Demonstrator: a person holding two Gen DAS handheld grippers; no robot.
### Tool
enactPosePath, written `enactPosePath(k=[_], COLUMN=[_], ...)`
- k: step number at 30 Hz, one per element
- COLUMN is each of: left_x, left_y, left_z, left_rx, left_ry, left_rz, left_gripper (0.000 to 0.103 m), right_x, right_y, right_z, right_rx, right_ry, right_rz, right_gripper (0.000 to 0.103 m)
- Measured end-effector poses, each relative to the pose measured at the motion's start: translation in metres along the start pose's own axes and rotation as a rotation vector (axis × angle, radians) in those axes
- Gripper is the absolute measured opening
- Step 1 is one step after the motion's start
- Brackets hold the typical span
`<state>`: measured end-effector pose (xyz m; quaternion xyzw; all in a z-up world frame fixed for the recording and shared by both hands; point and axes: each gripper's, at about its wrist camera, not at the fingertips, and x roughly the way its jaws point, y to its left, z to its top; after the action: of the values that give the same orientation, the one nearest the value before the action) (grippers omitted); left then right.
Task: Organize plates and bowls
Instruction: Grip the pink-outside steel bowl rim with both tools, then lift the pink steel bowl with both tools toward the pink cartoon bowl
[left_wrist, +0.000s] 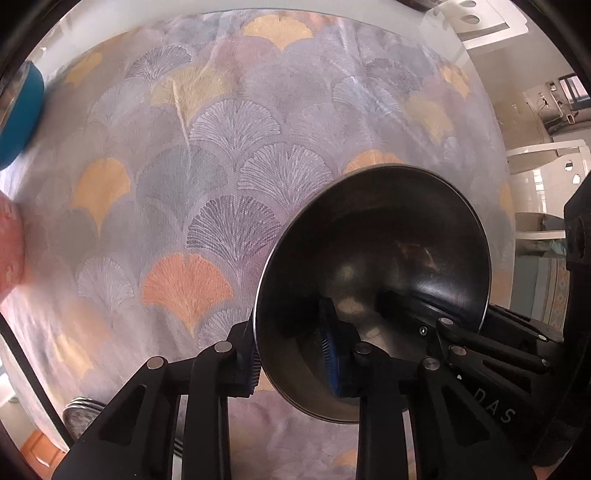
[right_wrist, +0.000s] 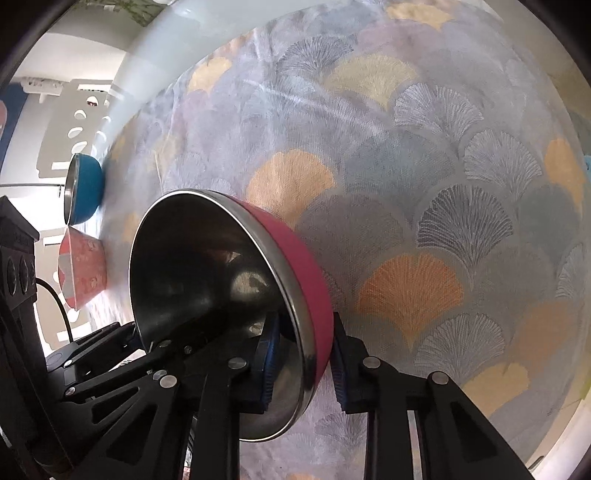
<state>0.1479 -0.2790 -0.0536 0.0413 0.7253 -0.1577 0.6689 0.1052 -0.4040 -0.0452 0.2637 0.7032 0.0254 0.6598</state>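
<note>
Both hand-held grippers, left (left_wrist: 293, 363) and right (right_wrist: 303, 369), pinch opposite rim edges of one round steel-lined pink bowl (right_wrist: 221, 295), tilted low-centre above the fan-patterned cloth tabletop (right_wrist: 406, 166).

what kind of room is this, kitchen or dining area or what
Probably a home dining area. A table under a ginkgo-leaf tablecloth carries a blue bowl and a pink patterned bowl, and white cut-out chairs stand around it.

Fan-patterned tablecloth (left_wrist: 229, 155) over table; white cut-out chairs (left_wrist: 546, 158) beside it; bright daylight.
</note>
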Motion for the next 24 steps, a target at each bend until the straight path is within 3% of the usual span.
enactPosePath(k=[24], left_x=[-0.047], left_y=[0.022], left_z=[-0.007], left_rx=[0.008], left_ry=[-0.06], left_rz=[-0.017], left_gripper=[0.024], right_x=[-0.018], right_y=[0.021], right_z=[-0.02], right_rx=[0.003], right_ry=[-0.037], right_rz=[0.015], right_gripper=[0.026])
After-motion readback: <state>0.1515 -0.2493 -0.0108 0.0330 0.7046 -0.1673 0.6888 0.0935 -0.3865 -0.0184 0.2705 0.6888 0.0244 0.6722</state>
